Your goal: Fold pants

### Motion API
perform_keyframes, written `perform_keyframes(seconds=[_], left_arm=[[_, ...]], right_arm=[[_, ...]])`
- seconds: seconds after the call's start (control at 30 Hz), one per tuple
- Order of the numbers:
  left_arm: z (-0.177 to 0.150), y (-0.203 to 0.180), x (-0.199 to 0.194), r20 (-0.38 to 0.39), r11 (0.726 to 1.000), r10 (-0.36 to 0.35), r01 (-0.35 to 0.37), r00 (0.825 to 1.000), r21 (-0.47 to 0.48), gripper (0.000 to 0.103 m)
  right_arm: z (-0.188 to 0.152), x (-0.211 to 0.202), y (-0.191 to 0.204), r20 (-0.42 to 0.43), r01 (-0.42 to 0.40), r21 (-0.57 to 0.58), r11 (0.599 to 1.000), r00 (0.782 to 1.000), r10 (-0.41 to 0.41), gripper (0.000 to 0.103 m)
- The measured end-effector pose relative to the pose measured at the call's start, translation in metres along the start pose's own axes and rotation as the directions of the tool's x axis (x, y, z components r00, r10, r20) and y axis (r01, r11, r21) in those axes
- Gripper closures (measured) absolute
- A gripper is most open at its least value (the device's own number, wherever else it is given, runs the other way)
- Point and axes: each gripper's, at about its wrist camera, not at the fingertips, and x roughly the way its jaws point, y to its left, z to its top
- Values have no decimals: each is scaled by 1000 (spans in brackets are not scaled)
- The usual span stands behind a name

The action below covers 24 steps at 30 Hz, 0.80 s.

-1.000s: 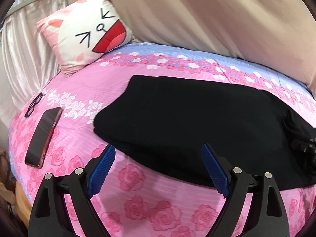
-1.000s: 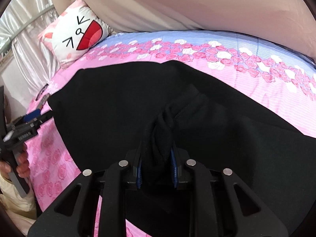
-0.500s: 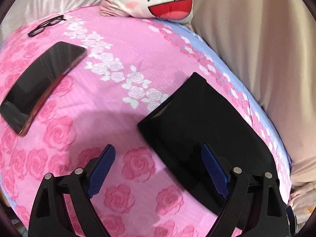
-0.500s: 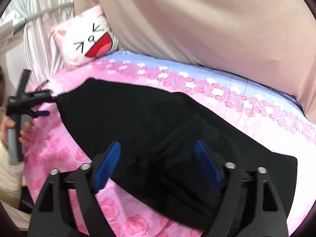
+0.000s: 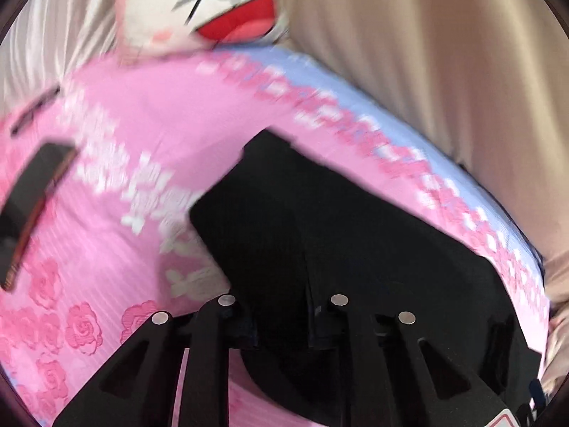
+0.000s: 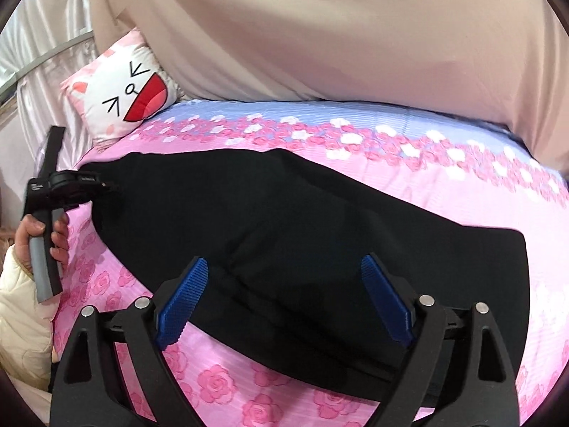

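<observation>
Two claws work the black pants (image 6: 284,220) lying flat on the pink floral bed (image 6: 462,206). The left claw (image 5: 282,323) has just closed, pinching the pants' corner; the right claw (image 6: 284,299) stands wide above the near edge, gripping nothing.

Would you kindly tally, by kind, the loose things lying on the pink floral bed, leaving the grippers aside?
Black folded pants: 1
White cat-face cushion: 1
Black smartphone with a red edge: 1
Black-framed eyeglasses, blurred: 1
Total: 4
</observation>
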Motion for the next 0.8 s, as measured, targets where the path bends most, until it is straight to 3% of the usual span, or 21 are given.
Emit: perform_keyframes(seconds=[0.13, 0.27, 0.4, 0.53, 0.67, 0.8], left_arm=[[-7, -69, -43, 108, 985, -62, 44, 992, 169, 89], [-27, -142, -71, 107, 937, -177, 134, 979, 324, 89], [-61, -214, -81, 58, 870, -264, 212, 963, 446, 89], [-105, -278, -74, -46, 793, -318, 292, 947, 535, 89], [-150, -324, -68, -137, 724, -328, 342, 935, 600, 89], [-188, -354, -64, -189, 675, -314, 358, 931, 644, 89]], right_arm=[[-6, -6, -24, 12, 23, 47, 999, 1000, -23, 15], [-14, -12, -53, 22, 30, 111, 993, 999, -33, 15], [-27, -22, -87, 31, 45, 173, 984, 998, -51, 15], [-38, -36, -122, 42, 77, 221, 972, 995, -89, 15], [-49, -54, -156, 59, 107, 265, 958, 990, -127, 15], [-59, -67, -183, 63, 137, 296, 945, 985, -162, 15]])
